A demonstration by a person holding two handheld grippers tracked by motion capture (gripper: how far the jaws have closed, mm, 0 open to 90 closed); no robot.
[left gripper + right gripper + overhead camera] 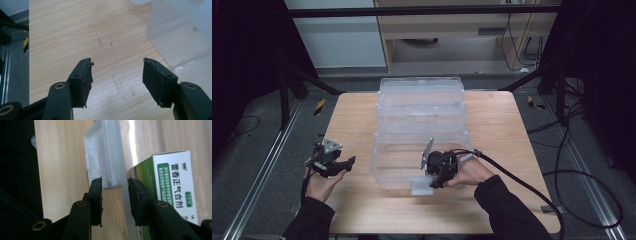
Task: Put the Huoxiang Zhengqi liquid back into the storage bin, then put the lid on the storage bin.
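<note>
While the left gripper (pixel 346 163) idles wide open and empty over the table (pixel 357 120), the right gripper (pixel 115 183) straddles the handle (pixel 105 157) on the near wall of the front bin (pixel 384 160), jaws half-closed, seemingly not yet pinching. Judged next: close firmly. Count: three bins, one box (pixel 172 182) inside.

My worktop (pixel 362 120) sits evenly lit amid dark, murky surroundings, glare streaks the clear bin (pixel 422 130), and my gripper views look slightly soft.
</note>
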